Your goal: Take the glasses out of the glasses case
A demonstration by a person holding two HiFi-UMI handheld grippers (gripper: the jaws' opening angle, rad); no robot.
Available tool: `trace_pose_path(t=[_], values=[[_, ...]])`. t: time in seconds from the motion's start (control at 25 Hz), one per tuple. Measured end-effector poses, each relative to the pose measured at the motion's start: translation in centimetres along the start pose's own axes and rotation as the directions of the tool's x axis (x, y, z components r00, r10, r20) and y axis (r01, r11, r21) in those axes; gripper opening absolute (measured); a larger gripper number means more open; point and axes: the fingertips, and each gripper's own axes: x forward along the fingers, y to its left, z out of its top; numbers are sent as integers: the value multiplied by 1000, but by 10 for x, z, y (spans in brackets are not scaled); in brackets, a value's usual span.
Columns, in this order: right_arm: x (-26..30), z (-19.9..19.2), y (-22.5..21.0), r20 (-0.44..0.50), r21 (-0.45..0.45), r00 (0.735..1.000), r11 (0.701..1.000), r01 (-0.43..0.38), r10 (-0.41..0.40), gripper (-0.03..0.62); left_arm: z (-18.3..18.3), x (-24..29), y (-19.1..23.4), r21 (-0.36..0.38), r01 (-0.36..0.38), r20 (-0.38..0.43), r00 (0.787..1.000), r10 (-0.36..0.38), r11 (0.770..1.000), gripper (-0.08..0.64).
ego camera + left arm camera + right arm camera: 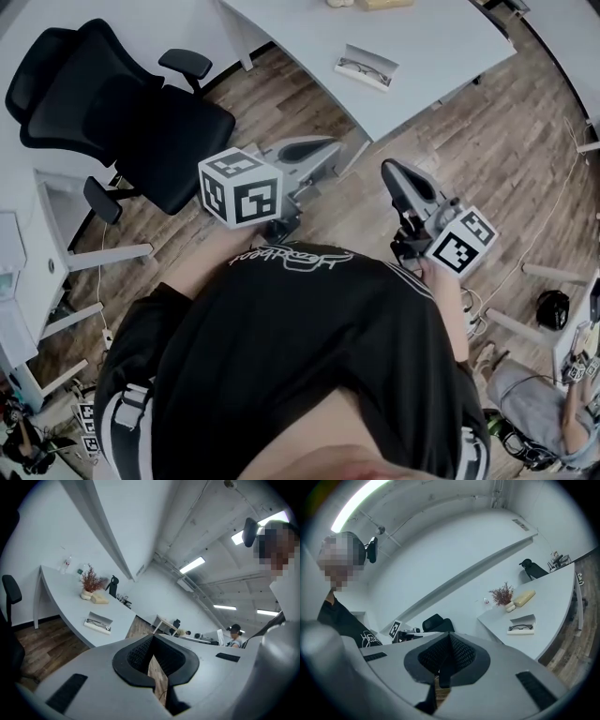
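The open glasses case (382, 79) is seen on the white table (441, 42), and the glasses (360, 67) are lying inside it. The left gripper (314, 150) and the right gripper (398, 178) are held well apart from it, over the wooden floor (497, 141). The jaws of both are pressed together, with nothing between them.

Probably an office: long white desk (431, 47), black swivel chair (141, 122), ceiling strip lights (192, 565).

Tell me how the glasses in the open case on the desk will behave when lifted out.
The glasses look thin-framed, so they are probably light and easily bent. Their lenses may slip or scratch if pinched. The shallow open case looks light too and might slide on the smooth desk.
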Motion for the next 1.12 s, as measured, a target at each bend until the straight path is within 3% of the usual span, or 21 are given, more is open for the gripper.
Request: trace_pose_path(t=[0.48, 0.8, 1.12], values=[[14, -5, -37, -35, -12, 999, 999, 41, -42, 9, 0, 10, 22, 1, -39, 7, 999, 39, 999, 6], [51, 11, -98, -58, 81, 998, 997, 0, 5, 9, 23, 44, 73, -42, -92, 4, 996, 92, 995, 6], [88, 16, -162, -130, 76, 992, 997, 22, -12, 9, 32, 85, 132, -107, -125, -18, 992, 124, 986, 6]])
